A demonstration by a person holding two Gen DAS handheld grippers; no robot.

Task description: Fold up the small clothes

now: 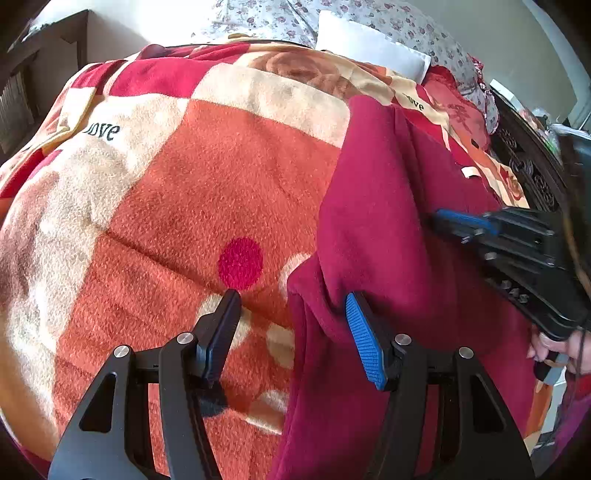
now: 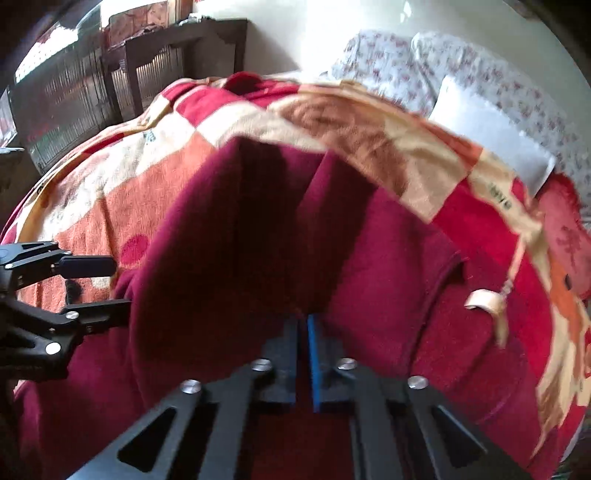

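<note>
We see a bed covered by a plush blanket (image 1: 177, 192) patterned in orange, cream and red blocks, with the word "love" printed on a cream band; it fills most of both views. Behind it lie a floral sheet (image 1: 280, 18) and a white pillow (image 1: 369, 48), and in the right wrist view dark wooden furniture (image 2: 129, 70) stands at the far left against a pale wall. On the blanket rests the maroon garment (image 1: 388, 221), spread over the right half of the left wrist view and running down past the lower edge; in the right wrist view it occupies the centre, raised into a soft fold with a shadowed crease at the middle. A cream fabric tag (image 2: 484, 299) lies on the blanket just beside the garment's right edge. The left gripper (image 1: 291, 306) stands partly open: its black finger sits over bare blanket, its blue-padded finger rests at the garment's left edge, and nothing is pinched between them. The right gripper (image 2: 303, 325) points down onto the garment with its pads drawn almost together; the garment rises directly at the tips, but we cannot tell whether cloth is caught between the pads. A hand (image 1: 561, 350) holds the right gripper's grip at the right border of the left wrist view.
</note>
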